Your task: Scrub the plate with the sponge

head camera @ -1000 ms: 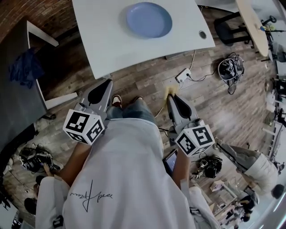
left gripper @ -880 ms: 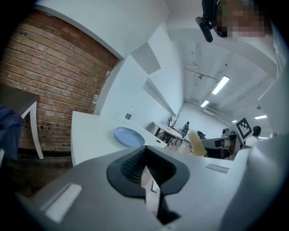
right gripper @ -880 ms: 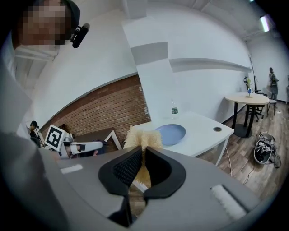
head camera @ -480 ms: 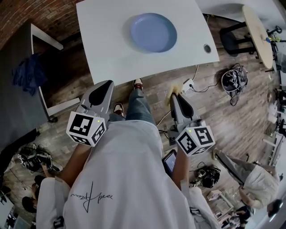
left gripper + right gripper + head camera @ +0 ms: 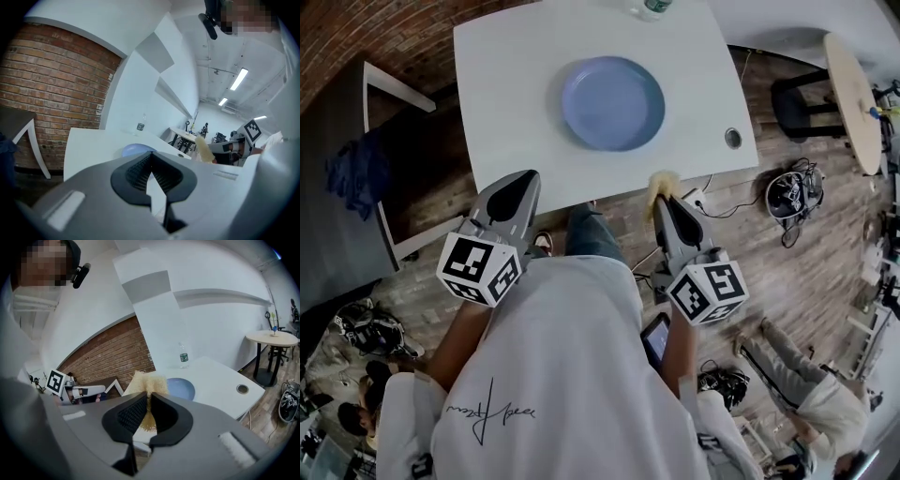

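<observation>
A blue plate (image 5: 612, 102) lies flat on the white table (image 5: 506, 112); it also shows as a blue plate (image 5: 181, 388) in the right gripper view and a blue plate (image 5: 136, 150) past the left jaws. My right gripper (image 5: 662, 192) is shut on a yellow sponge (image 5: 661, 184), held just short of the table's near edge, right of the plate. The sponge (image 5: 149, 383) sticks up from the closed jaws. My left gripper (image 5: 517, 192) hangs shut and empty at the near edge, left of the plate.
A plastic water bottle (image 5: 183, 355) stands at the table's far side. A round cable hole (image 5: 732, 139) sits near the right corner. A dark table (image 5: 337, 187) with a blue cloth (image 5: 358, 173) is at left; cables and bags lie on the wooden floor. A round table (image 5: 857, 89) stands right.
Both grippers and the person have come forward to the table's near edge. The plate sits lower in the head view. The sponge stays clamped in the right gripper.
</observation>
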`<state>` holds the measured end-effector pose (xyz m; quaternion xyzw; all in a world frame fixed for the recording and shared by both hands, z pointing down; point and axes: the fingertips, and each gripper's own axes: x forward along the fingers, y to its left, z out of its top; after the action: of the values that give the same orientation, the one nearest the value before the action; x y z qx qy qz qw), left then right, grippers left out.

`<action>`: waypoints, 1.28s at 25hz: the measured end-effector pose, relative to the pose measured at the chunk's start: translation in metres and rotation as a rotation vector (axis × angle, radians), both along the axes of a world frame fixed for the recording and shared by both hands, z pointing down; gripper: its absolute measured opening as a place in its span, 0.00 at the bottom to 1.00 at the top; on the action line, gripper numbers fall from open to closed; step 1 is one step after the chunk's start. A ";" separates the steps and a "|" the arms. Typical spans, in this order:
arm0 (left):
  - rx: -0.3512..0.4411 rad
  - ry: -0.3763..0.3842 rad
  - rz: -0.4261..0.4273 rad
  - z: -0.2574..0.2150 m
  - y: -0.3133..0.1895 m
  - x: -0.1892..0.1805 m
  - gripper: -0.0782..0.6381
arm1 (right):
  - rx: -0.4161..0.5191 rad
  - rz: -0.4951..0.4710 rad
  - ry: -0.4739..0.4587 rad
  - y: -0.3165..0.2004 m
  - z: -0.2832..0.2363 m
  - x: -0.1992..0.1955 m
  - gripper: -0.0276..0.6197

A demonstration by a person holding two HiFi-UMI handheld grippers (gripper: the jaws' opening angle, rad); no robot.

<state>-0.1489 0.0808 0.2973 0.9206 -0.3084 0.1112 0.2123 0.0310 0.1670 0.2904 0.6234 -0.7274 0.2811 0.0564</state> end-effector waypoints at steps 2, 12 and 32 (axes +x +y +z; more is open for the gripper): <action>-0.006 -0.002 -0.015 0.000 -0.010 0.011 0.13 | -0.009 -0.022 -0.002 -0.012 0.001 0.010 0.09; -0.035 -0.022 -0.121 0.004 -0.047 0.060 0.13 | -0.020 -0.146 -0.020 -0.066 0.006 0.067 0.09; -0.077 -0.014 -0.273 0.021 -0.091 0.068 0.13 | -0.063 -0.322 0.038 -0.131 0.031 0.097 0.10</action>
<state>-0.0805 -0.0105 0.3187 0.8605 -0.4277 0.0995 0.2582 0.1284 0.0356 0.3216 0.5018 -0.8076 0.2794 0.1341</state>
